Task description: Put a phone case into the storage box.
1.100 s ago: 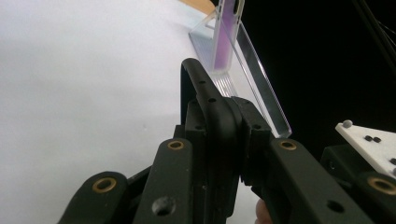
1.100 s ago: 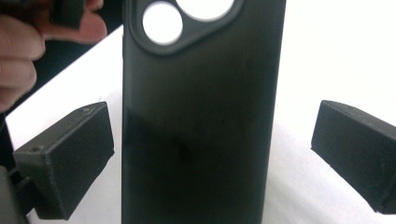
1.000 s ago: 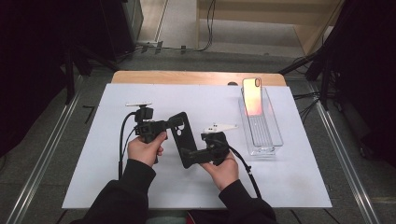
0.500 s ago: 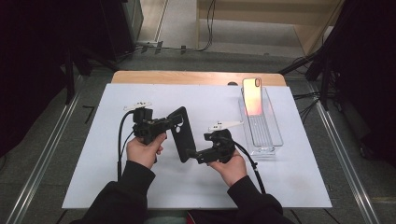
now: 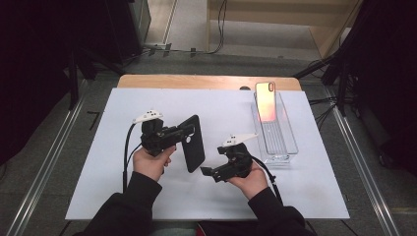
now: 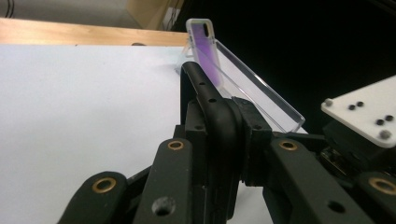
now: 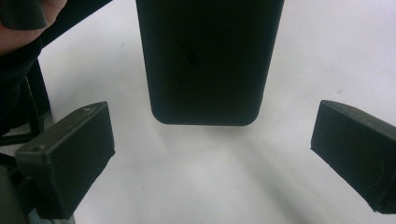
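Over the white mat [image 5: 98, 162], my left gripper [image 5: 183, 132] clamps the black phone case [image 5: 193, 142] by its edge; right gripper [image 5: 209, 172] gapes just beside it, holding nothing.

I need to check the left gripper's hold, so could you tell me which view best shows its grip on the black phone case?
The left gripper view: its jaws close on the black phone case edge-on. The high view shows the left gripper holding it; the right gripper view shows its flat back.
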